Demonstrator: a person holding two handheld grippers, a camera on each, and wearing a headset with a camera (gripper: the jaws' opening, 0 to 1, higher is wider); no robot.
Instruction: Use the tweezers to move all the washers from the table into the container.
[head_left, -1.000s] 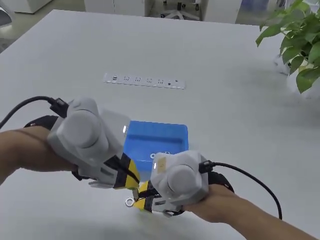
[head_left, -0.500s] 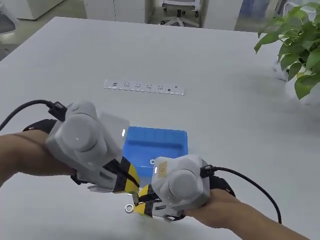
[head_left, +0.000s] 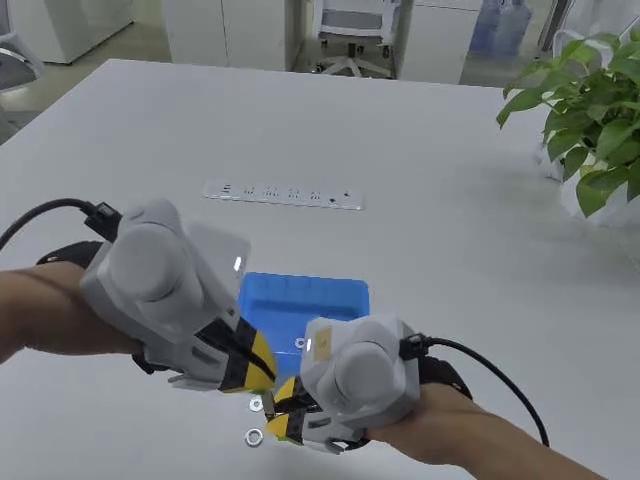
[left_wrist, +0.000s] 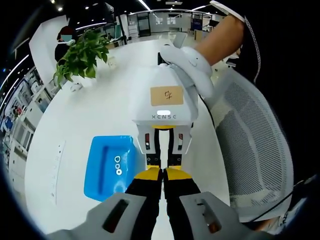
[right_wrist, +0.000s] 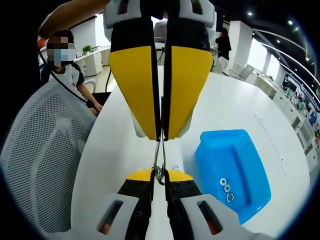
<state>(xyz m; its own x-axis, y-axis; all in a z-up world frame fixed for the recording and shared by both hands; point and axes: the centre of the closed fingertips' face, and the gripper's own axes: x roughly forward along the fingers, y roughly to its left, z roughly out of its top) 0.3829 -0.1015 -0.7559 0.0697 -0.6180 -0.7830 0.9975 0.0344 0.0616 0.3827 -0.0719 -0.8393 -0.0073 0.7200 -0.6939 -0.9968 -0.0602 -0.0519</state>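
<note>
- Left gripper (left_wrist: 163, 172) fingers (right_wrist: 135, 90), yellow pads on black backs: clenched. In the right gripper view they pinch one end of the thin metal tweezers (right_wrist: 160, 157). In the left gripper view there is just a slit between them.
- Right gripper (right_wrist: 160, 177) fingers (right_wrist: 142, 176), same yellow and black: clenched too, with the other end of the tweezers caught between the tips.
- The grippers face each other nose to nose, tips near each other, low over the white table (head_left: 450, 250). The tweezers bridge the gap between them.
- Two small silver ring washers (head_left: 257, 405) lie loose on the table, the second one (head_left: 253, 437) nearer the person. Both are just below the left gripper's tips and just left of the right gripper's tips. In the right gripper view one of them lies just beside the tweezers.
- Blue rectangular plastic container (head_left: 320, 295): sits on the table just behind the two grippers, open side up. Three more washers lie inside in a short row (left_wrist: 118, 165), near one end. I can't tell whether they touch.
- White power strip (head_left: 280, 193): lies flat farther back on the table, well apart from the container.
- Black cable (head_left: 480, 350): runs off the right gripper's grey body, over the person's forearm.
- Grey mesh chair back (left_wrist: 255, 150): stands beside the table on the person's side.
- Green leafy plant (head_left: 590, 120): at the far right edge of the table.
</note>
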